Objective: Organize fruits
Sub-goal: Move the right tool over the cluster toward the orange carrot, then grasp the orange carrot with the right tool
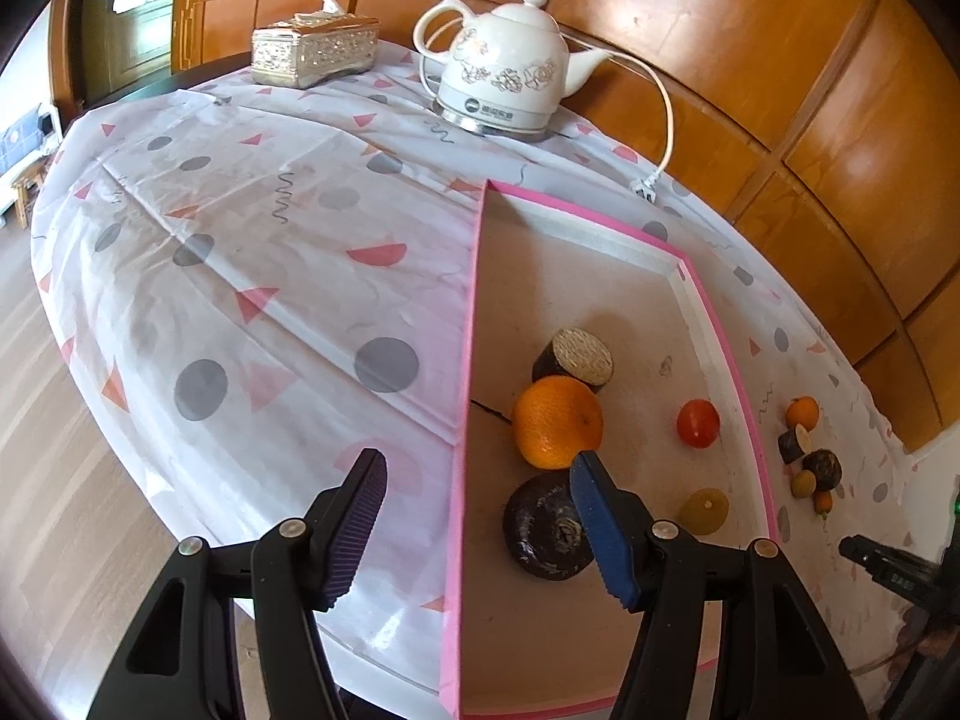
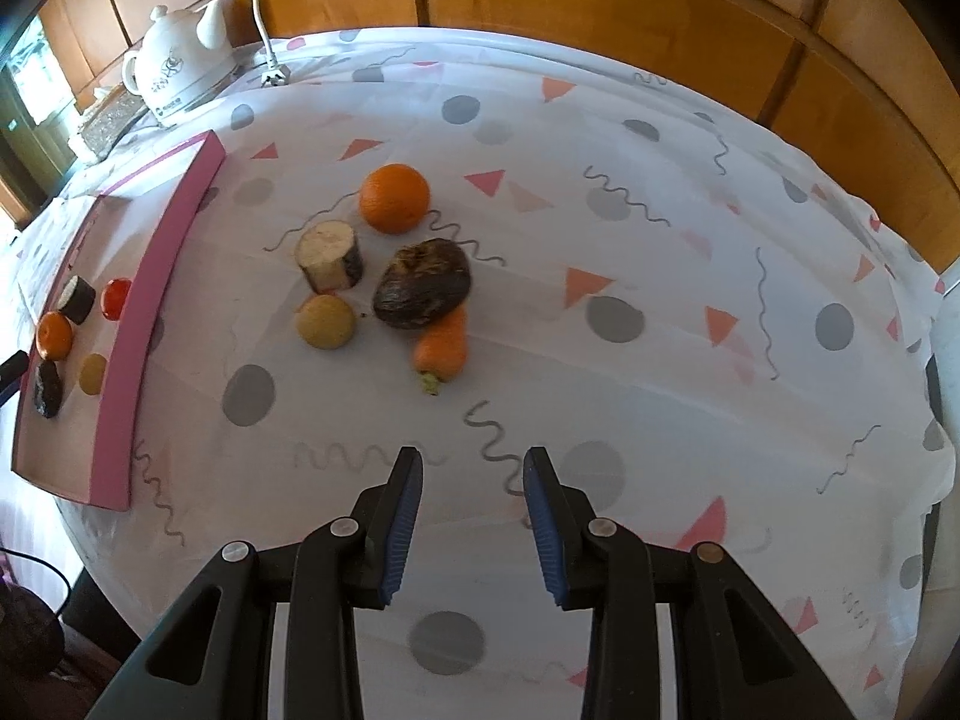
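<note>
A pink-rimmed tray (image 1: pixel 474 276) holds an orange (image 1: pixel 558 423), a dark cut cylinder (image 1: pixel 573 357), a red fruit (image 1: pixel 698 423), a small yellow fruit (image 1: pixel 705 510) and a dark round lump (image 1: pixel 540 525). My left gripper (image 1: pixel 478 456) hangs open above the tray's left rim, holding nothing. On the cloth, in the right wrist view, lie a second orange (image 2: pixel 395 198), a pale cut stump (image 2: pixel 329 257), a dark brown lump (image 2: pixel 422 285), a yellow fruit (image 2: pixel 326 321) and a carrot (image 2: pixel 442 345). My right gripper (image 2: pixel 474 453) stands open short of this group, with nothing between its fingers.
A white kettle (image 1: pixel 504 66) with its cord and plug (image 1: pixel 645 189) and a silver tissue box (image 1: pixel 315 51) stand at the table's far side. Wooden wall panels run behind the table. The patterned cloth (image 2: pixel 660 300) stretches bare to the right of the fruit group.
</note>
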